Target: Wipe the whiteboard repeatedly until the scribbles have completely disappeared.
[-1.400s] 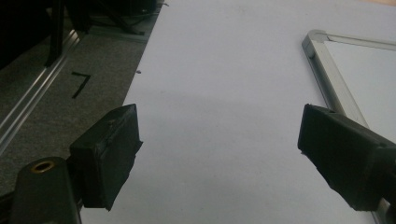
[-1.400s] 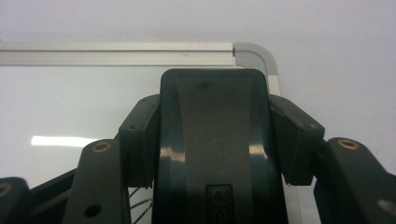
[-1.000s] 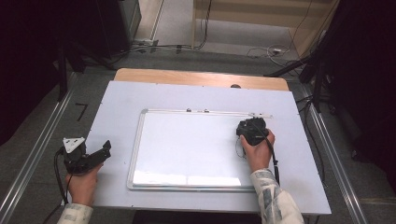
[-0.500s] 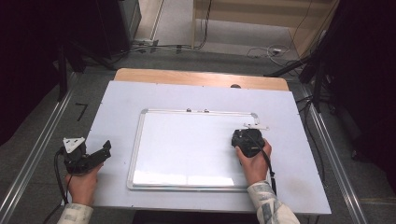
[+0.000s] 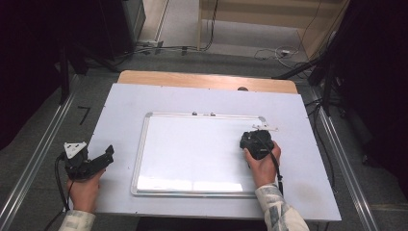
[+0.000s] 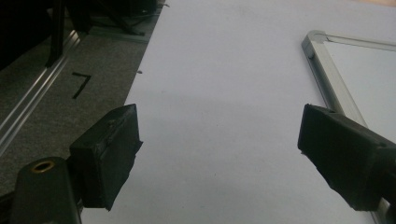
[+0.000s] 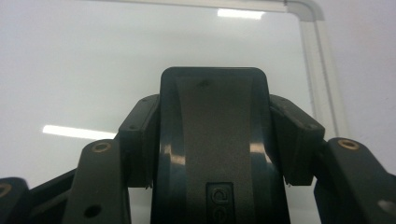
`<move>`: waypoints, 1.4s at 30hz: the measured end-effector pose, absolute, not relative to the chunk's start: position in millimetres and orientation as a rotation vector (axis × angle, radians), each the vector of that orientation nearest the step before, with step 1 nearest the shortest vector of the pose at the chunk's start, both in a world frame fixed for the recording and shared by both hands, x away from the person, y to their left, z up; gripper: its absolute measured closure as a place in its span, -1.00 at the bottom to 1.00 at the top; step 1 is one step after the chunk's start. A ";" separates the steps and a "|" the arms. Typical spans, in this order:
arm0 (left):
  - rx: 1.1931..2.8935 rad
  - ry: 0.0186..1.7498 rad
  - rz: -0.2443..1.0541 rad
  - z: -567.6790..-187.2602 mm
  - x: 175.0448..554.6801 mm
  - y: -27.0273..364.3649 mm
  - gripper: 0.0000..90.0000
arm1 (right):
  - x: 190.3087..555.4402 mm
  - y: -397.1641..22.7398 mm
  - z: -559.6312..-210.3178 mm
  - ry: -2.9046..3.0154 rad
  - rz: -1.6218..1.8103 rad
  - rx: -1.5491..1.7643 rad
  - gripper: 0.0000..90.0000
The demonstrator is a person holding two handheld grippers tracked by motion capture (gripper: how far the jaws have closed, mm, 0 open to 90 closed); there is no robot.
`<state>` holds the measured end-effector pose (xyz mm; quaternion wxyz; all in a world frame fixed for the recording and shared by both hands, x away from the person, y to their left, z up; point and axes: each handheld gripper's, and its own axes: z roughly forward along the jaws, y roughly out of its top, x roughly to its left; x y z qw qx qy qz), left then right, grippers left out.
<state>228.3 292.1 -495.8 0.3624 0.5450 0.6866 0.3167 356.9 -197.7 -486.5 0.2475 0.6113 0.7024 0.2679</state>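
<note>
Black and glossy, a curved plastic eraser block point(image 7: 215, 144) sits clamped between the fingers point(image 7: 137, 140) of the right gripper point(image 5: 256, 143), which press on both its sides; in the high view this gripper stands on the right part of the white, silver-framed whiteboard point(image 5: 192, 149), just inside its right frame. Against the picture a second ago, the right gripper has slid toward the person and a little leftward over the whiteboard, off the upper right corner where it stood. The left gripper point(image 5: 89, 163) has not shifted: it rests left of the whiteboard, near the counter's left edge, in the left hand point(image 5: 84, 192).

The right gripper view gives what the high view cannot: the eraser block's rounded top, a small embossed mark low on its face, and the whiteboard's rounded corner beyond it with ceiling lights reflected on the board. The left gripper view shows that gripper's fingers point(image 6: 109, 149) spread wide with nothing between them, the whiteboard's left frame running past the far finger.

The pale grey-white counter point(image 5: 120, 110) carries the whiteboard; a light wooden strip point(image 5: 202, 81) lines its far edge. Around the counter lie grey carpet point(image 5: 43, 139), a black tape mark point(image 5: 84, 114) left of the whiteboard, metal rails, and loose cables beyond.
</note>
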 end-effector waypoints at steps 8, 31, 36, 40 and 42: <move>1.400 1.769 0.815 -495.9 228.2 292.7 -0.70 | 378.8 -212.5 -484.7 1.869 0.702 1.718 -0.12; 1.410 1.769 0.816 -496.0 229.5 290.5 -0.70 | 307.8 -183.9 -488.9 2.018 0.750 1.556 -0.12; 1.404 1.770 0.816 -495.9 228.5 291.5 -0.70 | 318.6 -192.7 -488.3 1.996 0.742 1.582 -0.12; 1.401 1.775 0.813 -496.1 227.7 292.8 -0.70 | 327.4 -205.2 -487.6 1.958 0.727 1.624 -0.12; 1.402 1.775 0.813 -496.1 227.4 293.0 -0.70 | 331.6 -212.5 -487.1 1.938 0.717 1.648 -0.12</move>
